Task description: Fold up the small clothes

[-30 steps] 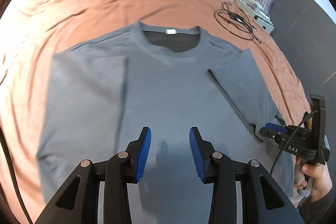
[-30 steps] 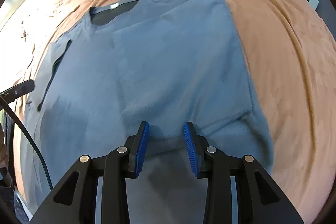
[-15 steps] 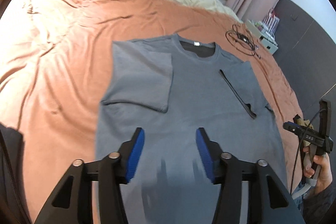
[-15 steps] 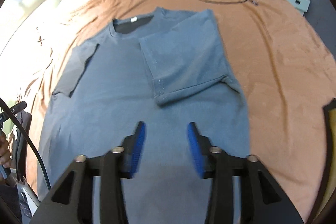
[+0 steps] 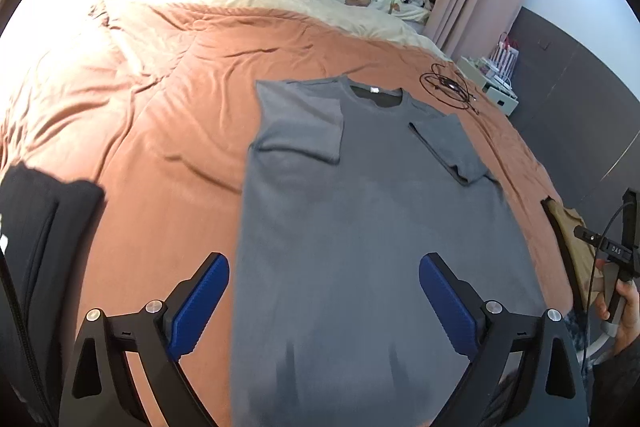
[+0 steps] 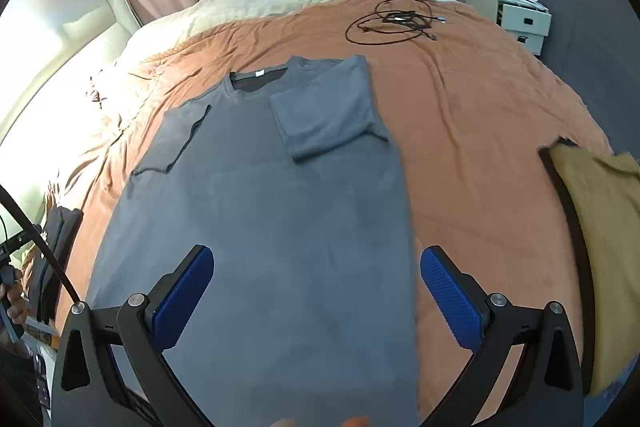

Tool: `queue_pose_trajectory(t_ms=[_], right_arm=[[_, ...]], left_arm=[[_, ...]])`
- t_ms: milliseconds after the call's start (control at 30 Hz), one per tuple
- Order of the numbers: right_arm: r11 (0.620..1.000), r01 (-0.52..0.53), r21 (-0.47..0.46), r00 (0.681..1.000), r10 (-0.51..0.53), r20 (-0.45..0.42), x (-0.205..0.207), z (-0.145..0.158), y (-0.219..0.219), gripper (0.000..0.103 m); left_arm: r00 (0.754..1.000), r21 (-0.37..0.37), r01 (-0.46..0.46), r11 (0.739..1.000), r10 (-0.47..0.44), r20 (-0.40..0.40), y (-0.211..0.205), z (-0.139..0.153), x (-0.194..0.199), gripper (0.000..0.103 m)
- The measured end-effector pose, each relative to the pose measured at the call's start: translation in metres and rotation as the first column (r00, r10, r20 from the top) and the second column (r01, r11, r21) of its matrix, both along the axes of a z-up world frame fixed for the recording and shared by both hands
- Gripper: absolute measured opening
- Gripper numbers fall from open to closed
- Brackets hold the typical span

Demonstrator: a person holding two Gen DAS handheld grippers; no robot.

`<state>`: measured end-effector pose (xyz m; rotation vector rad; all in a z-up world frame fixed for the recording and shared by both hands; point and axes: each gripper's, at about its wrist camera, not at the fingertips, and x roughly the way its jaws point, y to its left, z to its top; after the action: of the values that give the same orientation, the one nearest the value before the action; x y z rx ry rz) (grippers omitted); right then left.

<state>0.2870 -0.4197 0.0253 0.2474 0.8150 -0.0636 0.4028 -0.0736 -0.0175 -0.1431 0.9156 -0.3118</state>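
Observation:
A grey-blue T-shirt (image 5: 360, 211) lies flat on the orange bedspread (image 5: 168, 131), collar away from me, both sleeves folded inward onto the chest. It also shows in the right wrist view (image 6: 280, 211). My left gripper (image 5: 324, 303) is open wide and empty above the shirt's lower part, near its left edge. My right gripper (image 6: 316, 295) is open wide and empty above the lower part, near its right edge. The right gripper also shows at the far right of the left wrist view (image 5: 612, 251).
A black garment (image 5: 36, 235) lies at the bed's left side. A mustard-yellow garment (image 6: 600, 227) lies at the right side. A coiled black cable (image 6: 392, 21) sits beyond the shirt. A white drawer unit (image 6: 516, 15) stands past the bed. Pillows and soft toys are at the back.
Both grippers have pulled back from the shirt's chest toward its hem and opened wider. The shirt has not moved.

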Motion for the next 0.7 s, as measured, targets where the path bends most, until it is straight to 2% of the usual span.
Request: queue_pose_trajectory(t_ms=[133, 267, 467, 567, 633, 700], right_arm=[[1.0, 0.003, 0.012, 1.0, -0.003, 0.007, -0.035, -0.002, -0.005, 0.103], [1.0, 0.021, -0.018, 0.998, -0.02, 0.057, -0.075, -0.006, -0.005, 0.103], [0.999, 0.022, 0.029, 0.997, -0.025, 0.072, -0.124, -0.033, -0.01, 0.103], [0.997, 0.041, 0.06, 0.997, -0.045, 0.065, -0.144, -0.05, -0.02, 0.095], [0.995, 0.047, 0.086, 0.997, -0.052, 0.056, -0.153, -0.059, -0.025, 0.088], [0.993, 0.052, 0.105, 0.998, -0.056, 0.043, -0.162, -0.069, -0.031, 0.082]], left_arm=[[1.0, 0.001, -0.009, 1.0, 0.009, 0.009, 0.012, -0.007, -0.034, 0.097], [1.0, -0.013, -0.014, 1.0, 0.014, 0.022, 0.023, -0.016, -0.066, 0.097], [0.999, -0.013, -0.036, 0.999, 0.036, 0.03, 0.041, -0.034, -0.111, 0.097], [0.998, -0.018, -0.055, 0.998, 0.056, 0.016, 0.052, -0.049, -0.13, 0.095], [0.998, -0.027, -0.066, 0.997, 0.066, -0.002, 0.059, -0.06, -0.141, 0.088], [0.996, -0.029, -0.082, 0.996, 0.082, -0.021, 0.066, -0.071, -0.15, 0.086]])
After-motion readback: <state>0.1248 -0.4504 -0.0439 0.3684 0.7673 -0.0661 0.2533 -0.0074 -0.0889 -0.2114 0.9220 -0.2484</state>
